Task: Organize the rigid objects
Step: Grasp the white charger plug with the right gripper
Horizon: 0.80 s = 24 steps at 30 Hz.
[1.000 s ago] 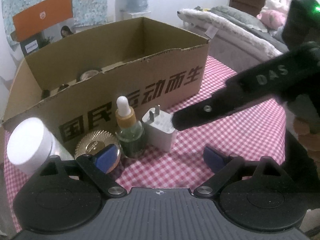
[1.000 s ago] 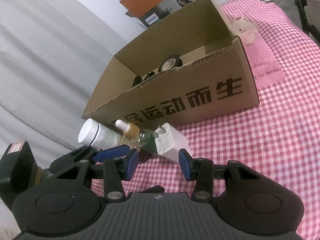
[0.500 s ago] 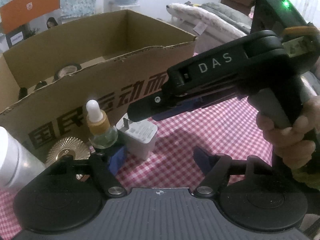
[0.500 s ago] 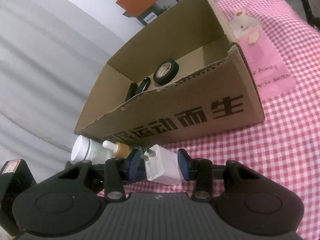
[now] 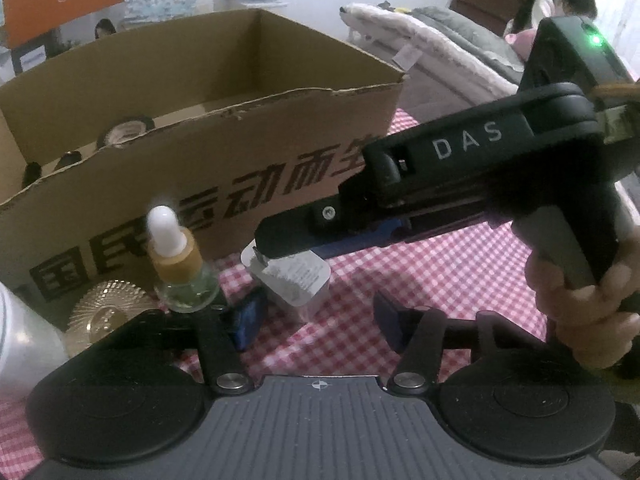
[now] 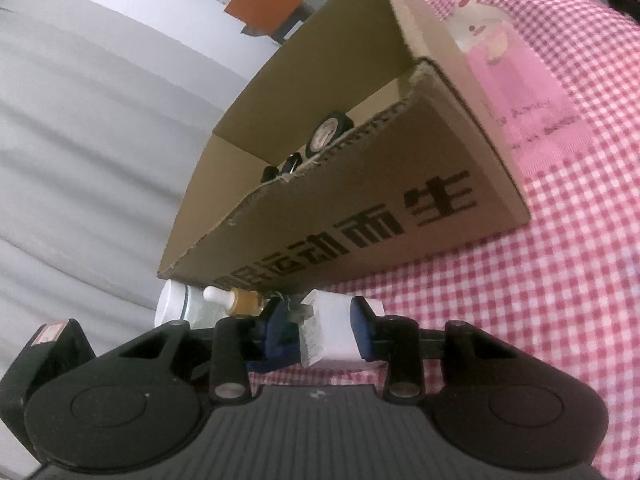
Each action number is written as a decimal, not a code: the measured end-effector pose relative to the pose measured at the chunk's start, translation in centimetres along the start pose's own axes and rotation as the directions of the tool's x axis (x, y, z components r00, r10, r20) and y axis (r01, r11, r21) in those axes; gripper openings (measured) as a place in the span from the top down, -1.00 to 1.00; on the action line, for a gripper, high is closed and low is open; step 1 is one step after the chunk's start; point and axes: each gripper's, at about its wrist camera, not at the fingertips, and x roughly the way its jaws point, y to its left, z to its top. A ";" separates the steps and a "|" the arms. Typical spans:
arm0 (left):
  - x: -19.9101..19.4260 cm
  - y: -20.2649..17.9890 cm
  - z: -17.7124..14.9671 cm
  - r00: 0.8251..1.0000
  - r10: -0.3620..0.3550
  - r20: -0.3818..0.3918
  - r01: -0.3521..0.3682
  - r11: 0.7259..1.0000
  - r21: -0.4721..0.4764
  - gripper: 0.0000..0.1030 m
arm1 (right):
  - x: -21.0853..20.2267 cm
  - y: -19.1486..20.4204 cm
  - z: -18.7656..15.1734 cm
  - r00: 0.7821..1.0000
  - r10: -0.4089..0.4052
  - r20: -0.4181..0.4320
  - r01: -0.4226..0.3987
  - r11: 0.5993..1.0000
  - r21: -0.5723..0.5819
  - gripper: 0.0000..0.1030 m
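Box wall [image 5: 200,184]: a tall cardboard side blocks the way from 10 to 1 o'clock.
Open box top [image 6: 320,92]: clear room above the rim.
Row of items: dropper bottle [image 5: 176,264], gold lid [image 5: 108,312] and white jar [image 5: 20,340] crowd 9 o'clock, against the box.
Right gripper [image 6: 320,330]: its jaws, just closing on the charger [image 5: 296,280], bar 2 o'clock.
Checked cloth [image 5: 440,276]: bare at 3 o'clock.

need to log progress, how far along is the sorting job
Done: a tape roll and some small dark items lie in the cardboard box. In hand: the right gripper has just been closing on the white charger plug. Left: dropper bottle, gold-lidded jar and white bottle outside.
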 end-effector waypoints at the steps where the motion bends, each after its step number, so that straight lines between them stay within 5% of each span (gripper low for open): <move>1: 0.0 -0.2 -0.1 1.000 -0.003 0.001 0.003 1.000 0.007 -0.12 | -0.3 -0.1 -0.2 1.000 -0.003 0.004 0.003 1.000 0.005 0.24; 15: 0.3 -1.9 0.4 1.000 0.001 0.009 -0.002 0.994 0.106 0.02 | -3.8 -1.9 -2.4 0.998 -0.056 0.029 0.054 0.997 0.059 0.22; 24: 1.4 -2.0 0.7 0.999 0.035 0.002 -0.035 0.992 0.122 0.24 | -1.4 -0.7 -1.7 0.994 -0.108 -0.003 0.108 0.993 0.039 0.07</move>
